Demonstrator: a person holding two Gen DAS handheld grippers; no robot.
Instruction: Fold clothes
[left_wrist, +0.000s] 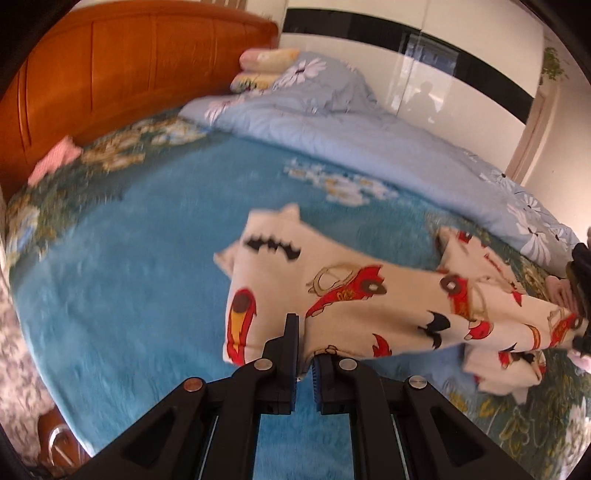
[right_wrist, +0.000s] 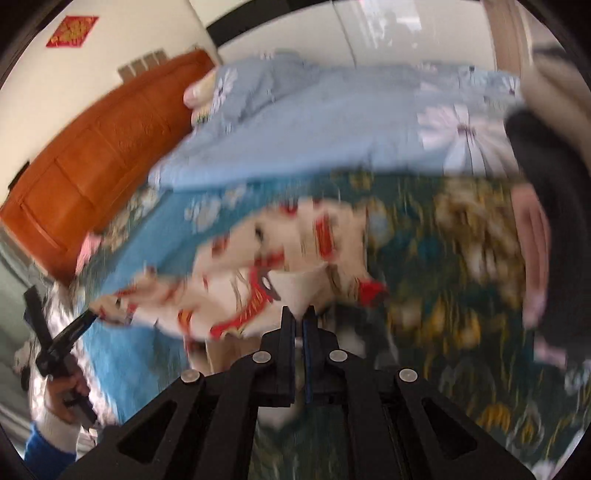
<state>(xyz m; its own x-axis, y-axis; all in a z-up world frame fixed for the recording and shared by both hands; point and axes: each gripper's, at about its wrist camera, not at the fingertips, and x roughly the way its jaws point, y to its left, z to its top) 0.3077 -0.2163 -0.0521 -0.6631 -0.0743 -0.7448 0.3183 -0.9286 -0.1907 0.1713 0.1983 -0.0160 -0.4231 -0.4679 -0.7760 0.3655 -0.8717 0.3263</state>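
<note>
Pinching the near edge of the cream garment (left_wrist: 354, 295), the left gripper (left_wrist: 304, 354) had its fingers (left_wrist: 291, 354) drawn almost together with a fold of the cloth caught between the blue pads. The right gripper (right_wrist: 299, 332) likewise held its fingers (right_wrist: 286, 336) nearly closed on a corner of the same garment (right_wrist: 258, 266), though that view was badly blurred. The cloth, printed with red cars and black bat shapes, hung stretched between the two grippers above the blue floral bedspread (left_wrist: 129, 277). In the right wrist view a hand (right_wrist: 64, 395) gripped the left tool's handle. Beyond the garment lay a rumpled pale-blue quilt (left_wrist: 332, 129) with white daisies, then stacked pillows (left_wrist: 262, 68) against the orange wooden headboard (left_wrist: 110, 74).
</note>
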